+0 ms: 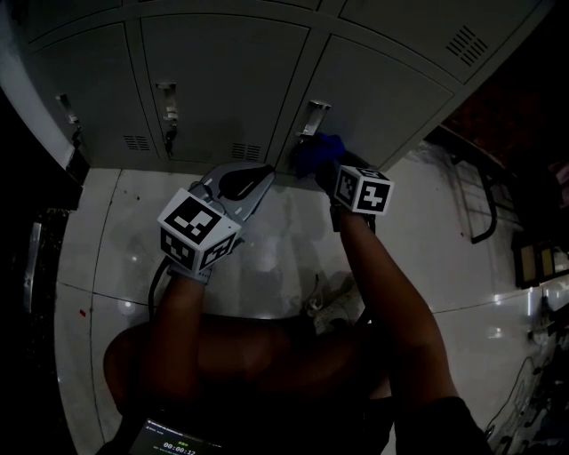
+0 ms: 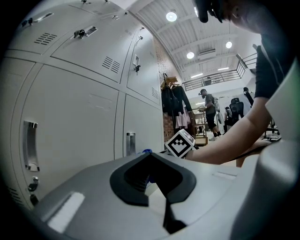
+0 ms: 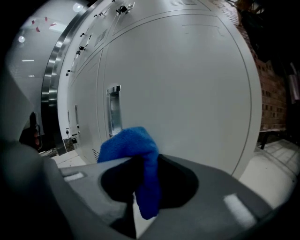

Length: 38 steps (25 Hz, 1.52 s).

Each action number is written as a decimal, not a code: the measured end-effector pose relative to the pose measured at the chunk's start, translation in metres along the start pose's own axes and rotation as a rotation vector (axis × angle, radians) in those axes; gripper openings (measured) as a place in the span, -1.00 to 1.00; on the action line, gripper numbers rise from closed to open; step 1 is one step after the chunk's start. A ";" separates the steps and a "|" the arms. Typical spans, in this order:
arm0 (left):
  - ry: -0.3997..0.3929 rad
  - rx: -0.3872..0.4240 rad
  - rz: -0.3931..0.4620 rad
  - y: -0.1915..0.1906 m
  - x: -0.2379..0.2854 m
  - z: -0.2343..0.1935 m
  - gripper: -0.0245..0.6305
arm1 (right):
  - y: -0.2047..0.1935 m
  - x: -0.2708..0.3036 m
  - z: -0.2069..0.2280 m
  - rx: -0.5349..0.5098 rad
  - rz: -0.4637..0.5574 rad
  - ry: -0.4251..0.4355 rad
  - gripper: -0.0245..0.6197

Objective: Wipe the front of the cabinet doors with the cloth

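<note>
The blue cloth [image 3: 136,152] is bunched between the jaws of the right gripper [image 3: 140,187], which are clamped on it; one fold sticks up above them and a tail hangs down through the gap. The cloth sits at the front of a grey cabinet door [image 3: 187,84], just below its handle [image 3: 113,110]. The left gripper [image 2: 157,183] has its jaws together with nothing in them and hangs above the floor [image 1: 284,231] beside the right one.

Pale glossy tile floor [image 1: 427,267], dark joint lines. Brick wall [image 3: 271,105] at far side. White ribbed ceiling [image 2: 154,14], round lights [image 2: 171,16] lit. Mezzanine railing [image 2: 215,77]. Dark garments [image 2: 172,101] hanging by wall.
</note>
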<state>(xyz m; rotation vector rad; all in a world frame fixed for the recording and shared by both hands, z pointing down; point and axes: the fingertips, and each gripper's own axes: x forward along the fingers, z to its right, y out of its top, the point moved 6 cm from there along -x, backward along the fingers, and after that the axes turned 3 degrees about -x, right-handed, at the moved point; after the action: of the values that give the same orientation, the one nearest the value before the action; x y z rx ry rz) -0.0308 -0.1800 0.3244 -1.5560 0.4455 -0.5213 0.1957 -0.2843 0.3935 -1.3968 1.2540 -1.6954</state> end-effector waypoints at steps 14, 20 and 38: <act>-0.004 0.008 -0.015 -0.002 0.002 0.002 -0.93 | -0.027 -0.045 0.107 0.176 -0.013 -0.210 -0.69; -0.007 0.011 -0.018 -0.003 0.003 0.003 -0.93 | -0.041 -0.055 0.140 0.225 -0.015 -0.291 -0.69; 0.011 0.003 -0.007 0.000 0.000 -0.001 -0.93 | -0.009 -0.042 -0.041 0.060 0.049 0.081 -0.69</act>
<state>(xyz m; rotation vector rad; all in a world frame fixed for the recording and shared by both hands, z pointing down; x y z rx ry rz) -0.0317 -0.1807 0.3244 -1.5534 0.4478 -0.5355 0.1684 -0.2323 0.3860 -1.2645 1.2607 -1.7570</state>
